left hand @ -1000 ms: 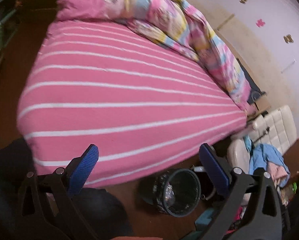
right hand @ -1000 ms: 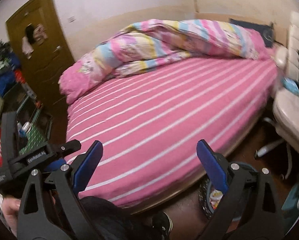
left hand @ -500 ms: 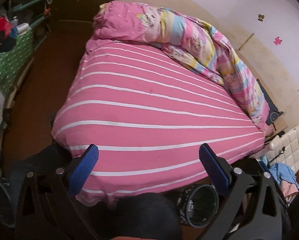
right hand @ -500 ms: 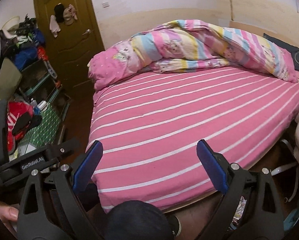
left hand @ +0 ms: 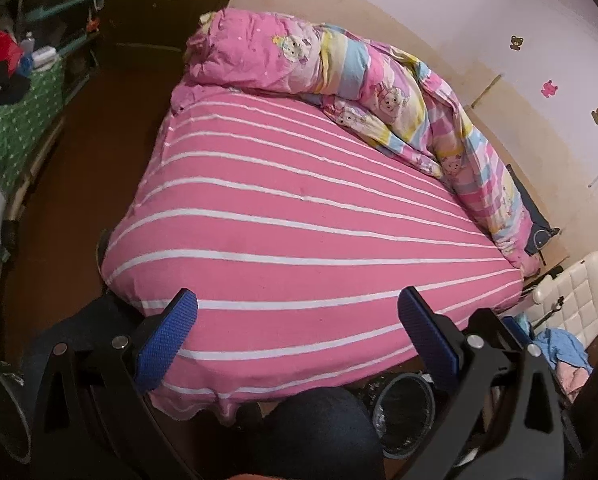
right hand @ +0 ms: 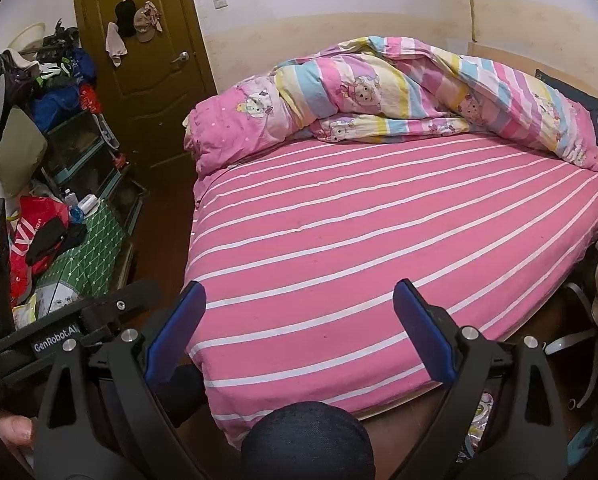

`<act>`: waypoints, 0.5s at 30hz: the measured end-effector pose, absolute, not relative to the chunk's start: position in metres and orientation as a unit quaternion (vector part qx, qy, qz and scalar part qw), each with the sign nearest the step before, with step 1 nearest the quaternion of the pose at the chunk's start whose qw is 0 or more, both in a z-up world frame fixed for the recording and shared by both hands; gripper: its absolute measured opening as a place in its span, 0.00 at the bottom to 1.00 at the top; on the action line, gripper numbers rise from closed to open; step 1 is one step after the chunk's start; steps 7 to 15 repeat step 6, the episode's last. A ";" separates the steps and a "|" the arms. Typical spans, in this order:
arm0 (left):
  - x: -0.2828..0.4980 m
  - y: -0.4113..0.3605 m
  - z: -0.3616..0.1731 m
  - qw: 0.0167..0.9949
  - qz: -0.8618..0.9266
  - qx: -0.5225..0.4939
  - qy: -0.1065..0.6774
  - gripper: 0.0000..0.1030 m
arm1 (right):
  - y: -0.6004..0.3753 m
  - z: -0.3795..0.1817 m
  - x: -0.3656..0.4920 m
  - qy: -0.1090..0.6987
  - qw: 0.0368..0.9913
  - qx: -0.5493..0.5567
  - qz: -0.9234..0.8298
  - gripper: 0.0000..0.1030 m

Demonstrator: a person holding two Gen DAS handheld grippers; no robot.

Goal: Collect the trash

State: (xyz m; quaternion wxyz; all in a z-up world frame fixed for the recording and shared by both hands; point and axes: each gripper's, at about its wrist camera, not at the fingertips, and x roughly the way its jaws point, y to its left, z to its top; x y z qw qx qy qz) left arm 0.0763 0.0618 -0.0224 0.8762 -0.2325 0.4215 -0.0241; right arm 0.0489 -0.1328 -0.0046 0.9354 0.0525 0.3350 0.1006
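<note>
Both grippers up over the bed, nothing picked up

Left wrist view: our left gripper (left hand: 297, 334) has its fingers spread wide and empty above the pink striped bed (left hand: 299, 232), with the black trash bin (left hand: 403, 412) on the floor at the bed's near edge. Right wrist view: right gripper (right hand: 299, 332) fingers spread too, empty, rumpled duvet (right hand: 399, 96) at the far side.
</note>
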 end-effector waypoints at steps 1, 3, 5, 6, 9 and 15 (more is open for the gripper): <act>0.077 0.061 -0.023 0.874 -0.025 -0.233 0.425 0.95 | -0.133 -0.004 0.048 0.335 0.935 0.053 0.100 0.91; 0.078 0.058 -0.024 0.874 -0.024 -0.231 0.428 0.95 | -0.136 -0.004 0.047 0.334 0.936 0.055 0.099 0.91; 0.078 0.056 -0.025 0.872 -0.025 -0.230 0.431 0.95 | -0.137 -0.004 0.045 0.334 0.936 0.056 0.097 0.91; 0.078 0.056 -0.025 0.872 -0.026 -0.231 0.431 0.95 | -0.138 -0.004 0.044 0.334 0.936 0.057 0.096 0.91; 0.078 0.056 -0.025 0.872 -0.026 -0.231 0.431 0.95 | -0.138 -0.004 0.044 0.334 0.936 0.057 0.096 0.91; 0.078 0.056 -0.025 0.872 -0.026 -0.231 0.431 0.95 | -0.138 -0.004 0.044 0.334 0.936 0.057 0.096 0.91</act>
